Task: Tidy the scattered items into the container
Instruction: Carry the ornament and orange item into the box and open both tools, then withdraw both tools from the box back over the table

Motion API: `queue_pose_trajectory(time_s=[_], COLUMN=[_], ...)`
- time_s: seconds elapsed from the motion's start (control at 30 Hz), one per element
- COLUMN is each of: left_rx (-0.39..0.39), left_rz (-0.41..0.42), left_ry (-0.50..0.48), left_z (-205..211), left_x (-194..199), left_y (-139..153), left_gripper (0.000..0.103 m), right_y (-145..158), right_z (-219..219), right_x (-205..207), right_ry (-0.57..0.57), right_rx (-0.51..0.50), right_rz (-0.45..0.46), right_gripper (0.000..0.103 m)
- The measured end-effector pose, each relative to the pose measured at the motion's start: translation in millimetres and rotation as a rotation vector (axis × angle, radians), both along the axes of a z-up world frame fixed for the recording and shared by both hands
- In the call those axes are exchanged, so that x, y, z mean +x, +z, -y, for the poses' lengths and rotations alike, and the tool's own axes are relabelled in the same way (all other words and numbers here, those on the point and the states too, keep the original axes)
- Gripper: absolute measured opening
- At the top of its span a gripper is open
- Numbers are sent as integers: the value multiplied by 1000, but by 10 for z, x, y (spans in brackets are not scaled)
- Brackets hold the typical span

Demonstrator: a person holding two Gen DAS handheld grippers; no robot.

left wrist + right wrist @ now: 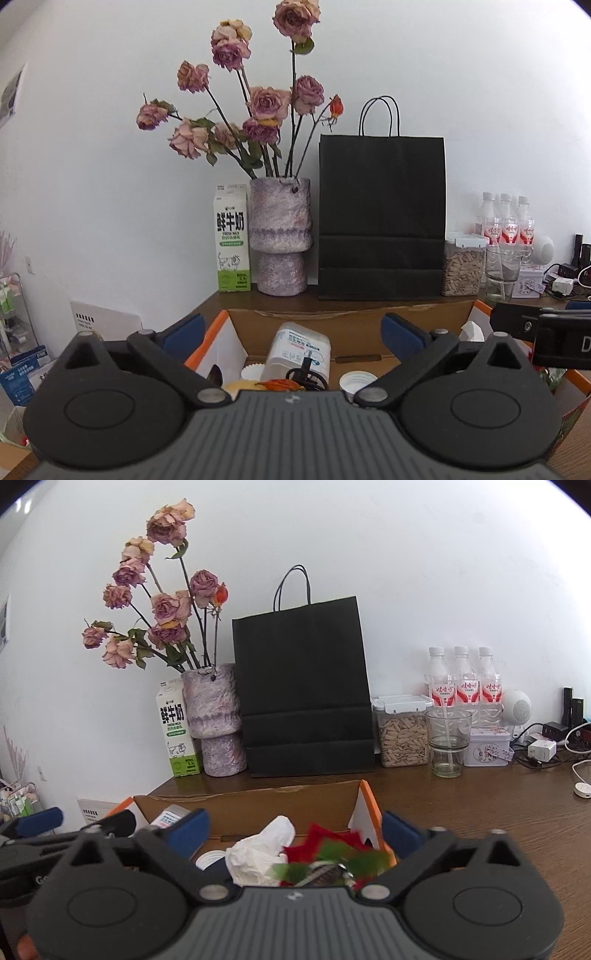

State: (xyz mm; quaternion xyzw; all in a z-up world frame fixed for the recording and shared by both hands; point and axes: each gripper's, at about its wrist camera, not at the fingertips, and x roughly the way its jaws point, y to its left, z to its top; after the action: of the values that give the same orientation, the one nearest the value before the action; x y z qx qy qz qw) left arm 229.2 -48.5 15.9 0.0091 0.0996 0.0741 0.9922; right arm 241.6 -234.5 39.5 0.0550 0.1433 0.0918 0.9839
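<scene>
a: left wrist view, nearest first: my left gripper (291, 328) stands wide apart, blue pads clear of everything, nothing between them. right under it is the box (347, 314), and inside lie a white tub (300, 349), a white cap (356, 380), something orange (284, 385) and a black cord (306, 373).

b: and your other hand?

a: my right gripper (293, 829) is spread wide too, holding nothing. below it, in the same box, sit a crumpled tissue (262, 849) and a red and green wrapper (332, 853).

b: so the items are in?

a: those are, as far as i can judge. i see nothing loose on the table (461, 812) close by. behind the box stand a milk carton (232, 240), a vase (280, 236), a black bag (382, 218), a seed jar (402, 734), a glass (447, 742) and bottles (463, 679). they look like they belong there, not like scatter.

b: how would you finish well?

a: lift both tools straight up with the jaws kept apart, so no pad snags the tissue or cord and drags it out, and keep away from the box flaps. then look over the near table, which these views hide under my tools.
</scene>
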Motion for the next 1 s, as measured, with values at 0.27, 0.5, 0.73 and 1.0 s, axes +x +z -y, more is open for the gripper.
queue_pose_trajectory(time_s=[0.27, 0.5, 0.73, 1.0], left_rx=[-10, -24, -32, -47], left_rz=[11, -5, -13, -12], left_ry=[8, 15, 15, 19], left_z=[-21, -46, -55, -123], left_x=[-65, -42, -52, -108], left_y=[25, 3, -5, 10], left_gripper=[103, 103, 103, 103], right_y=[89, 93, 65, 50], right_z=[-71, -24, -41, -40], right_x=[-157, -165, -163, -204], right_ry=[-5, -32, -46, -58], right_rx=[-25, -12, -23, -28], right_rz=[43, 29, 7, -4], right_gripper=[103, 103, 103, 103])
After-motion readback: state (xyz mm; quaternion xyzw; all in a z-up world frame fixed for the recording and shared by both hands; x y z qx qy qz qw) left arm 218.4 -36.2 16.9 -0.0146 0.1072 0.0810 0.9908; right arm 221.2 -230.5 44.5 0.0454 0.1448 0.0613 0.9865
